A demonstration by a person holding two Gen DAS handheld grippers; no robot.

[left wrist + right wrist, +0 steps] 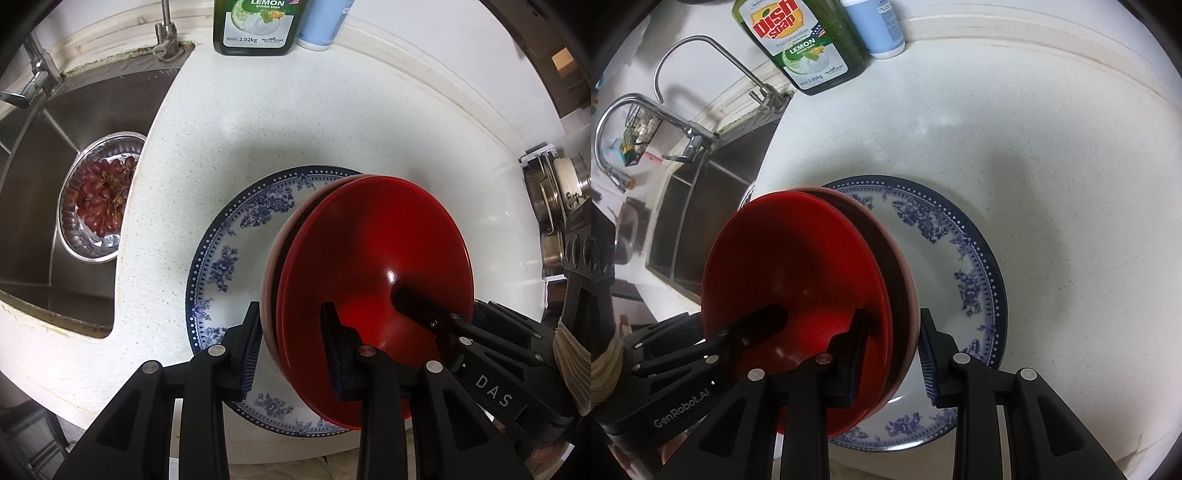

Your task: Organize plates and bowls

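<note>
Two nested red bowls [373, 266] sit over the blue-patterned plate [236, 236] on the white counter [332, 129], and both grippers are at their rims from opposite sides. The left gripper [291, 343] straddles the near rim, one finger outside the paler outer bowl and the other inside the red one; its pads look close to the walls, but I cannot tell from either view whether they actually pinch. The right gripper [894, 354] does the same on the far side, one finger inside the bowl and the other outside against the plate side, with a visible gap at the outer pad, so it reads as released or only loosely set. Each camera also shows the other gripper's finger reaching down into the bowl. The bowls appear tilted rather than flat on the plate, though the fisheye makes this hard to judge. The step in hand seems to be stacking the bowls onto the plate, and it looks nearly done. Next, the stack wants settling level and centred on the plate, then both grippers should let go and lift straight out so neither rim is dragged. At the back stand a soap bottle [805, 44] and a blue bottle [879, 26]; in the sink [44, 206] a metal bowl holds grapes [101, 203].
</note>
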